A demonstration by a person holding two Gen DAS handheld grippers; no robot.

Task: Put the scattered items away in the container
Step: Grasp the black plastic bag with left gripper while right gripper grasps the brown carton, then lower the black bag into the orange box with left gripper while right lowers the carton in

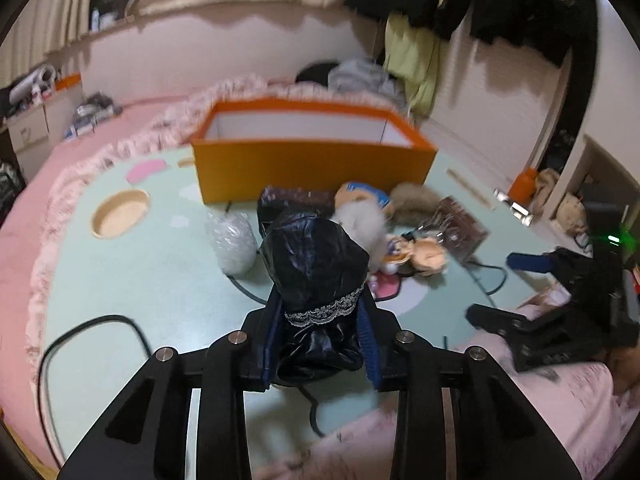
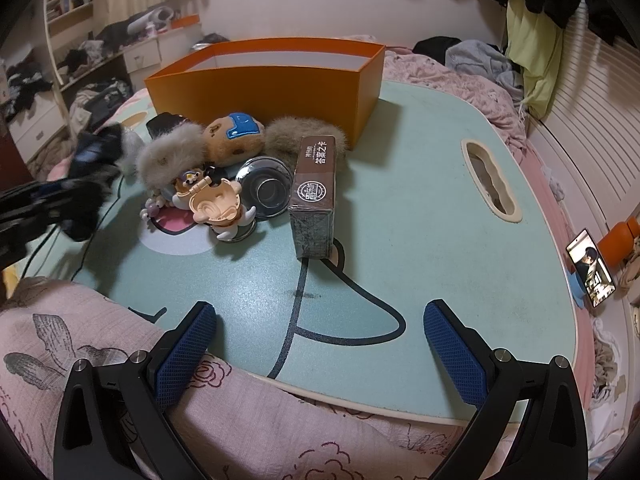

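Observation:
My left gripper (image 1: pixel 320 344) is shut on a shiny black pouch with a lace band (image 1: pixel 316 276), held above the mint-green lap table (image 1: pixel 160 280). The open orange box (image 1: pixel 312 160) stands at the table's far side and also shows in the right wrist view (image 2: pixel 264 84). In front of it lie a brown plush head with a blue patch (image 2: pixel 234 138), grey fur pieces (image 2: pixel 170 158), a small figurine (image 2: pixel 218 206), a glass bowl (image 2: pixel 266 190) and a brown card box (image 2: pixel 314 196). My right gripper (image 2: pixel 320 344) is open and empty over the table's near edge.
A bubble-wrap bundle (image 1: pixel 232 240) and a black cable (image 1: pixel 84 340) lie left on the table. A pink floral blanket (image 2: pixel 120 380) covers the near side. A phone (image 2: pixel 592 268) and orange bottle (image 2: pixel 622 238) stand at the right. Clothes hang at the back right.

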